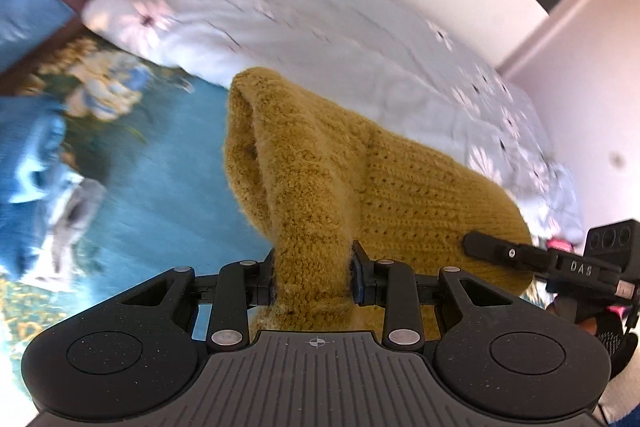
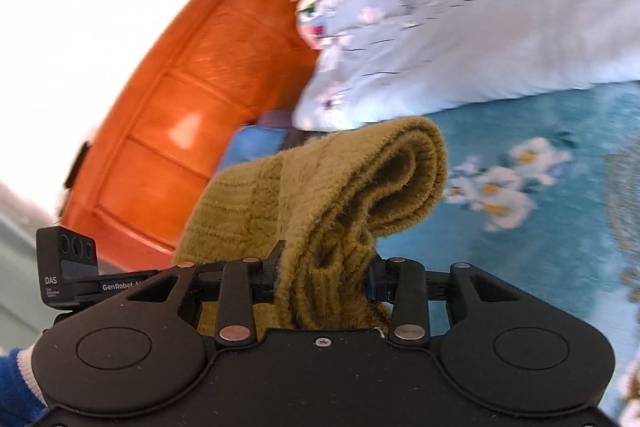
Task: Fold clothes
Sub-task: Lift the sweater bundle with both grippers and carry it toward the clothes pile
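A mustard-yellow knitted sweater (image 1: 360,163) hangs in the air above the bed, held at two places. My left gripper (image 1: 312,275) is shut on a thick bunch of its knit, and the cloth drapes forward over the jaws. My right gripper (image 2: 326,275) is shut on another bunch of the same sweater (image 2: 340,183), whose folded edge curls away to the right. In the left wrist view the right gripper's black body (image 1: 560,263) shows at the right edge, its finger against the sweater. The left gripper's body (image 2: 68,267) shows at the left of the right wrist view.
Below lies a teal bedspread with flowers (image 1: 172,195) and a white flowered duvet (image 1: 320,19) bunched behind it. Blue clothes (image 1: 36,163) are piled at the left. An orange wooden headboard (image 2: 192,75) and white walls stand beyond. A blue sleeve (image 2: 16,379) shows at lower left.
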`<state>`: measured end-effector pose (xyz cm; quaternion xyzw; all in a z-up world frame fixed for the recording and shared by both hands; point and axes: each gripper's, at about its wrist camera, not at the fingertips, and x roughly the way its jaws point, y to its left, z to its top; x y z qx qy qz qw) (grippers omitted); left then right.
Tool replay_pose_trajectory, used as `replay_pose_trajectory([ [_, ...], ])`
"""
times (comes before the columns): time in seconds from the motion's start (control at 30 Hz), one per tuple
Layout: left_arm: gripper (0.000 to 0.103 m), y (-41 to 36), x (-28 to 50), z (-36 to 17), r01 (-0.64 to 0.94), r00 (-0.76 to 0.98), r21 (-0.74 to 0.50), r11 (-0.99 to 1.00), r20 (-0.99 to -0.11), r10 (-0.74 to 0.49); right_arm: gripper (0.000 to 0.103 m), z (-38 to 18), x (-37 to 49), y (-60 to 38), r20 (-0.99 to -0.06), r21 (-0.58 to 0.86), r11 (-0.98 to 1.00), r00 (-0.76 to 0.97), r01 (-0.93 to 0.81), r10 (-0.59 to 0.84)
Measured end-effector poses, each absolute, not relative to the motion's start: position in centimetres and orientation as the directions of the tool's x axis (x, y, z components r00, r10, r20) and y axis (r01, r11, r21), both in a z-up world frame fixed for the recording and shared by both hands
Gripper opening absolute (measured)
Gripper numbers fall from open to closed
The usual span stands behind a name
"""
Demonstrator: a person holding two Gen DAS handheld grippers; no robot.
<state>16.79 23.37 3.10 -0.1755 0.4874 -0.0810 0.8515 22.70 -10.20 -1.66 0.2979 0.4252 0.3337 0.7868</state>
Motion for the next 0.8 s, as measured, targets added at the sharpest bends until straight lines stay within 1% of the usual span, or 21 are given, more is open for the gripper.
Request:
replay_pose_trajectory([
  [0.1, 0.028, 24.4, 15.4, 4.3, -0.072, 0.558, -0.379, 0.922, -0.782, -0.278, 0.038, -0.9, 22.9, -9.0, -0.444, 0.765, 0.566, 0.385, -0.308, 0.809],
  [0.33, 0.028, 27.6, 12.4, 5.0, -0.135, 0.646, -0.46, 0.878, -0.712, -0.274, 0.038, 2.4, 24.0, -6.7, -0.469, 0.72, 0.563, 0.315, -0.405, 0.825],
  [0.47, 0.028, 30.4, 11.7, 5.0, -0.145, 0.665, -0.489, 0.86, -0.692, -0.281, 0.038, 4.1, 24.5, -4.1, -0.487, 0.686, 0.567, 0.292, -0.456, 0.823],
  [0.67, 0.028, 36.9, 12.6, 5.0, -0.126, 0.671, -0.497, 0.858, -0.68, -0.296, 0.038, 4.9, 25.5, 2.0, -0.502, 0.66, 0.574, 0.283, -0.484, 0.817],
  [0.8, 0.028, 43.3, 13.8, 5.5, -0.099, 0.653, -0.474, 0.875, -0.694, -0.302, 0.038, 5.0, 26.2, 8.1, -0.504, 0.654, 0.574, 0.282, -0.493, 0.816],
])
